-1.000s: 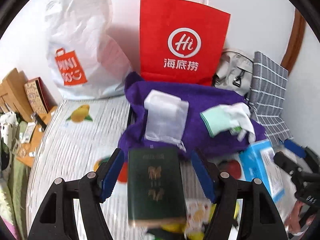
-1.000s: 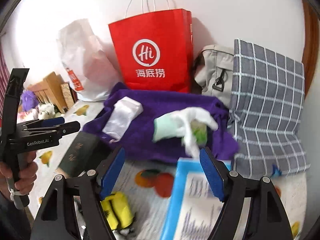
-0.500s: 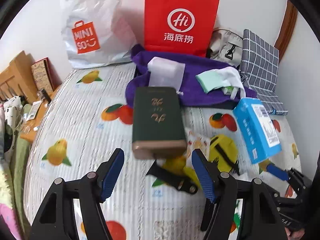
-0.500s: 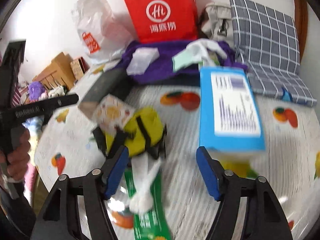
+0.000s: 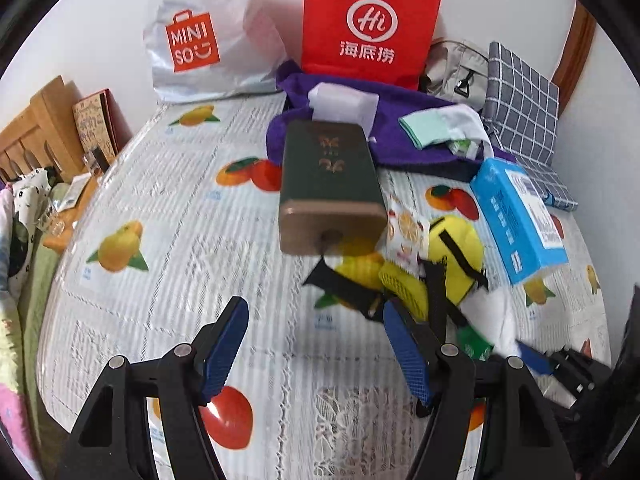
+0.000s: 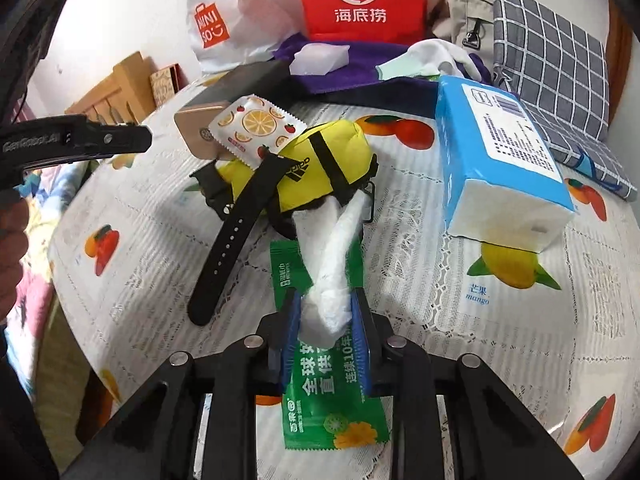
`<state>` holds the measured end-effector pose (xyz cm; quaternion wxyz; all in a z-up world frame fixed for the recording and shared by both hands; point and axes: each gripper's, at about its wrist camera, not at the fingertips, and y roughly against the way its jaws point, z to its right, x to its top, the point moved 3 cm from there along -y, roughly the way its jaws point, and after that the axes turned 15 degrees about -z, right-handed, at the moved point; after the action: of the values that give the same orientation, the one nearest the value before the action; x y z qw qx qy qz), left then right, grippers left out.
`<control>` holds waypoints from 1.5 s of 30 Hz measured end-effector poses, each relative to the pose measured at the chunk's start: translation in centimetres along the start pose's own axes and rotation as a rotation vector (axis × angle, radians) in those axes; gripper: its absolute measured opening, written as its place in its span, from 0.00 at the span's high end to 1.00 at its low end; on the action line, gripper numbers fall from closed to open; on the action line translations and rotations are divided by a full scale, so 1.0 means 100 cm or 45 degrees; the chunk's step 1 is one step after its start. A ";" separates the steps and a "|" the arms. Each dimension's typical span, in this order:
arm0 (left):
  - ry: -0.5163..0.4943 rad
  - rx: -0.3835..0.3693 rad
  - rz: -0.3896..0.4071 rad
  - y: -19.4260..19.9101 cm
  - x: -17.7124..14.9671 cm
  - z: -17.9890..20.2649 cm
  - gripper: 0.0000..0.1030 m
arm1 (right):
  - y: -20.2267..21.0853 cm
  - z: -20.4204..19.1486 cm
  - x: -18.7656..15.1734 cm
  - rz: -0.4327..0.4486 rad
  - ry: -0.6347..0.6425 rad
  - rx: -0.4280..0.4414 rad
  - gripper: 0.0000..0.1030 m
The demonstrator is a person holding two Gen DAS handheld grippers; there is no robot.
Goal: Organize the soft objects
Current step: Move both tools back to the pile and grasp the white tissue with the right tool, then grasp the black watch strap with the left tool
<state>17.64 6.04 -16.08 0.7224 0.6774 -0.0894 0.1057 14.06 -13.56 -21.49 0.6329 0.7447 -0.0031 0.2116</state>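
My right gripper (image 6: 325,320) is shut on a crumpled white tissue (image 6: 332,264) that trails up to a yellow pouch (image 6: 320,164); it lies over a green wet-wipe packet (image 6: 328,392). The tissue also shows in the left wrist view (image 5: 490,312). My left gripper (image 5: 316,344) is open and empty above the fruit-print tablecloth (image 5: 168,216), short of a dark green box (image 5: 330,180) and the yellow pouch (image 5: 448,248). A purple cloth (image 5: 404,104) at the back holds a clear bag (image 5: 344,104) and a white-and-mint cloth (image 5: 444,124).
A blue tissue pack (image 6: 496,152) lies right of the pouch. A black watch strap (image 6: 236,236) and a fruit-print sachet (image 6: 256,124) lie by the pouch. A red paper bag (image 5: 370,24), a white Miniso bag (image 5: 200,40), a grey bag (image 5: 460,68) and a checked pillow (image 5: 520,100) line the wall.
Both grippers have pulled back toward the near table edge. My right gripper has closed on the white tissue. My left gripper stays open.
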 end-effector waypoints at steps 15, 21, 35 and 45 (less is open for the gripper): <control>-0.177 -0.027 -0.084 -0.035 -0.021 0.064 0.34 | 0.036 0.060 -0.025 0.103 -0.136 -0.081 0.76; -0.229 0.094 -0.107 -0.051 -0.023 0.091 0.34 | 0.026 0.081 -0.041 0.077 -0.189 -0.060 0.76; -0.170 0.028 -0.121 -0.057 -0.015 0.094 0.81 | 0.014 0.086 -0.045 0.063 -0.181 0.000 0.76; -0.128 -0.036 -0.083 -0.034 -0.024 0.075 0.81 | 0.018 0.082 -0.044 0.072 -0.175 -0.002 0.76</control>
<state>16.36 -1.73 -19.54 0.7297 0.6741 -0.1049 0.0466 12.14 -22.82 -22.13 0.6255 0.7567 -0.0679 0.1778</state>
